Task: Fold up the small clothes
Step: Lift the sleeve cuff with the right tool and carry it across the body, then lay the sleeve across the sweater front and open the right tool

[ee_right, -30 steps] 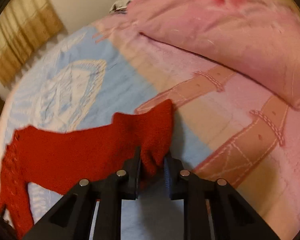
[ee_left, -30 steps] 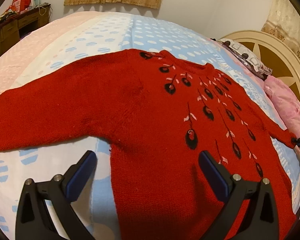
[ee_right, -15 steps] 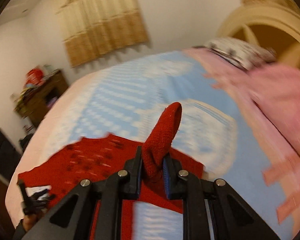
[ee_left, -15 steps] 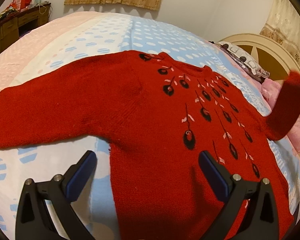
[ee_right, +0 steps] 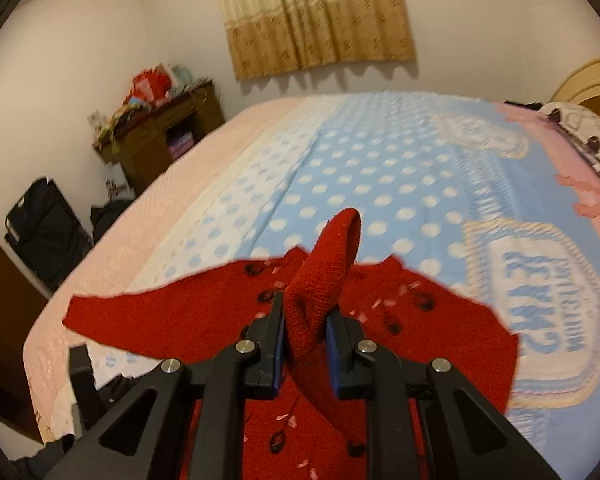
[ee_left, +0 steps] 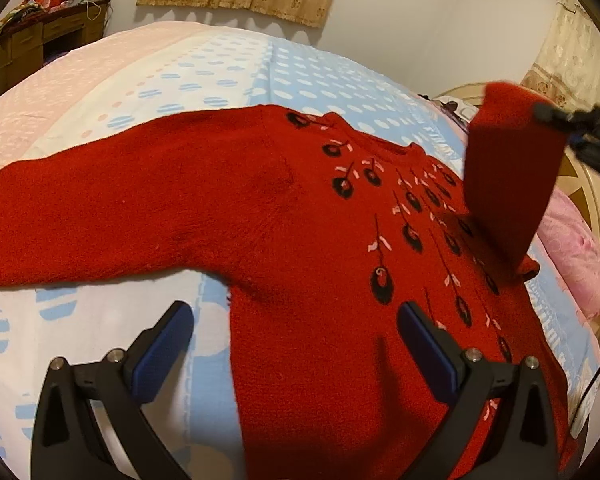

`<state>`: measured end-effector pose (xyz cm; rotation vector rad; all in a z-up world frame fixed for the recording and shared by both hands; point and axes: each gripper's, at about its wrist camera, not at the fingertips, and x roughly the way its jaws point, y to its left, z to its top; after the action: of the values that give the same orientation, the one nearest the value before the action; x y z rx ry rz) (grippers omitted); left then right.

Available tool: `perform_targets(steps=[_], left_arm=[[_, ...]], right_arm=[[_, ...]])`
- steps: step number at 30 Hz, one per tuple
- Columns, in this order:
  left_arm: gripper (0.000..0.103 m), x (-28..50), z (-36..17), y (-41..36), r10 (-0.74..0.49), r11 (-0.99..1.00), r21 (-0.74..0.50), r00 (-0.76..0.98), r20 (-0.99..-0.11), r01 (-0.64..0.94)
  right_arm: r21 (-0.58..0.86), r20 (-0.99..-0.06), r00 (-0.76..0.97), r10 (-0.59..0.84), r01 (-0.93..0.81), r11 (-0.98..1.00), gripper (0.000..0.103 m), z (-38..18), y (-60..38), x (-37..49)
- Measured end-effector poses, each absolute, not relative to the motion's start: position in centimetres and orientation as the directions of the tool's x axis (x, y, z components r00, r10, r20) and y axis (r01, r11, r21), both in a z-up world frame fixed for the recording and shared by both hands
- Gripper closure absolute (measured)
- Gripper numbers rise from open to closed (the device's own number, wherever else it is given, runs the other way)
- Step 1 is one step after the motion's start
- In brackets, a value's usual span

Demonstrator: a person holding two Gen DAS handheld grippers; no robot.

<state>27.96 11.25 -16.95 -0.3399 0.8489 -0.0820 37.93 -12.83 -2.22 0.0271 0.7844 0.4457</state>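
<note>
A red knit sweater (ee_left: 300,240) with black and pink flower marks lies flat on the bed, one sleeve stretched out to the left. My right gripper (ee_right: 306,332) is shut on the cuff of the other sleeve (ee_right: 324,280). That sleeve (ee_left: 508,172) hangs lifted above the sweater's chest, and the right gripper (ee_left: 548,114) shows at the far right of the left wrist view. My left gripper (ee_left: 296,344) stands open just above the sweater's lower edge, nothing between its fingers.
The bed carries a blue dotted blanket (ee_right: 380,168) with a pink cover (ee_left: 80,76) beyond it. A pink pillow (ee_left: 572,248) and a cream headboard (ee_left: 592,184) lie to the right. A cluttered wooden desk (ee_right: 160,128) stands by the far wall, dark bags (ee_right: 48,224) beside it.
My right gripper has lifted the sleeve off the bed near the pillow and carried it up and over the sweater's chest, turning as it went. The left gripper has stayed where it was.
</note>
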Motion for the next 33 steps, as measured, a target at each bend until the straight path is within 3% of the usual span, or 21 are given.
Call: perform_targets(steps=[9, 20, 22, 23, 24, 30, 33], left_arm=[[0.0, 28.0, -16.9, 11.1, -0.2, 0.944, -0.323, 0.662, -0.722, -0.066], [0.0, 28.5, -17.2, 10.8, -0.178, 0.956, -0.286, 0.64, -0.747, -0.067], [0.0, 28.7, -17.3, 10.5, -0.168, 0.961, -0.267, 0.63, -0.758, -0.065], [0.0, 28.7, -17.4, 10.5, -0.163, 0.963, -0.26, 0.627, -0.762, -0.066], [0.0, 28.8, -17.4, 10.3, -0.155, 0.966, -0.249, 0.623, -0.767, -0.066], [0.0, 29.2, -17.3, 9.3, -0.106, 0.985, -0.163, 0.574, -0.812, -0.049], [0.0, 28.7, -15.9, 9.9, -0.139, 0.977, -0.205, 0.573, -0.808, -0.053]], right_arm=[[0.182, -0.728, 0.556, 0.401, -0.407, 0.895, 0.086, -9.4, -8.8, 38.3], [0.266, -0.728, 0.497, 0.473, -0.431, 0.862, 0.084, -13.5, -7.2, 39.1], [0.252, -0.734, 0.481, 0.479, -0.461, 0.851, 0.07, -13.9, -6.7, 38.7], [0.25, -0.737, 0.473, 0.483, -0.473, 0.845, 0.045, -14.1, -6.6, 38.4], [0.25, -0.737, 0.465, 0.49, -0.486, 0.837, 0.026, -14.1, -6.6, 37.9], [0.124, -0.718, 0.588, 0.373, -0.419, 0.9, 0.024, -12.7, -10.1, 35.3], [0.042, -0.689, 0.676, 0.262, -0.324, 0.945, 0.024, -11.9, -13.5, 33.6]])
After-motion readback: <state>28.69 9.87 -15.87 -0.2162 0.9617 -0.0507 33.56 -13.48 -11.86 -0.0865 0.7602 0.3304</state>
